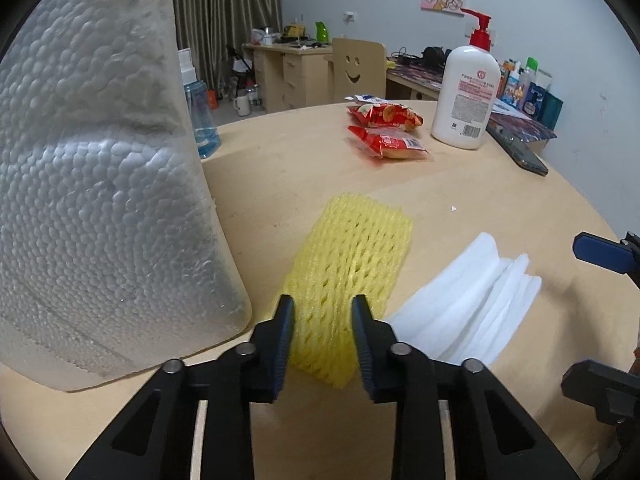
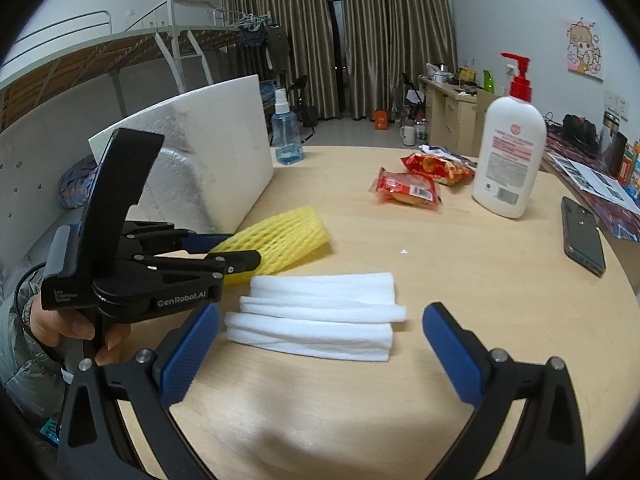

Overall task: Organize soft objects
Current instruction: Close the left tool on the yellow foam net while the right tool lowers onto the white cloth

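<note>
On the round wooden table (image 2: pixel 400 400), a yellow foam net (image 1: pixel 348 264) lies flat just beside a tall white foam block (image 1: pixel 100 180), its near end between the fingers of the left gripper (image 1: pixel 323 344), which press in on it from both sides. A stack of folded white foam sheets (image 2: pixel 320 316) lies close beside the net, in front of the right gripper (image 2: pixel 320 356), whose blue pads stand wide apart and touch nothing. Farther back sit two red snack packets (image 2: pixel 412 190), a white pump bottle (image 2: pixel 510 152), a blue spray bottle (image 2: pixel 286 132) and a dark phone (image 2: pixel 582 234).
</note>
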The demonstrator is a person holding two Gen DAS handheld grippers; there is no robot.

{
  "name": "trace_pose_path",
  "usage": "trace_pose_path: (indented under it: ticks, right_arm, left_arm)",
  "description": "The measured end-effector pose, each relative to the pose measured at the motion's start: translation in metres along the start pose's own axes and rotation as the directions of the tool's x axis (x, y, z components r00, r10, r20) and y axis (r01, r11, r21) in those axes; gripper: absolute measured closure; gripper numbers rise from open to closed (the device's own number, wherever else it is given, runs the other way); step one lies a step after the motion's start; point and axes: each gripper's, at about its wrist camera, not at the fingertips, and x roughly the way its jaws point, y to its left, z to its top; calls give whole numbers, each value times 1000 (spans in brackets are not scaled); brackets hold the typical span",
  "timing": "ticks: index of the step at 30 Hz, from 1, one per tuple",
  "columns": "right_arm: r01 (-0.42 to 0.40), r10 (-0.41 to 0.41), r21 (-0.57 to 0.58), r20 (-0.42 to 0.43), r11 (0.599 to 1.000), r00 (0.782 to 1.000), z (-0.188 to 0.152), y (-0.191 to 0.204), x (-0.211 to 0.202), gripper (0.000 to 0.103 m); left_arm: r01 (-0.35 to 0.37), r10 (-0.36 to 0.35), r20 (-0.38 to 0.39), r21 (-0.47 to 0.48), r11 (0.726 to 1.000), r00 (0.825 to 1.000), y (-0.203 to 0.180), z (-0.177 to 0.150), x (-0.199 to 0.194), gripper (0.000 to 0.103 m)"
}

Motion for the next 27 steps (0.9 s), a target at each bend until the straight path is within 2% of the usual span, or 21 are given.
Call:
trace_pose_path:
  ticks: [6,11,17,27]
  right_arm:
    - [-5,5,-10,-26,1000,1000,4,3,9,0]
    - [-26,27,17,-55,999,998,5,0,16,0]
    - [-12,14,20,-76,1000,997,3,-1,19,0]
    - [-29,29,6,-142,1000,989,4,5,36,0]
  left_arm:
    - [6,-6,4,-2,1000,1000,0,-4,-4,92]
    - [18,-17,17,-7,1000,1000,1,-7,-8,93]
    - [6,-6,77,2,1000,997,1,-6,-21,93]
    - [10,-10,103,1,1000,995,5,-8,-30,93]
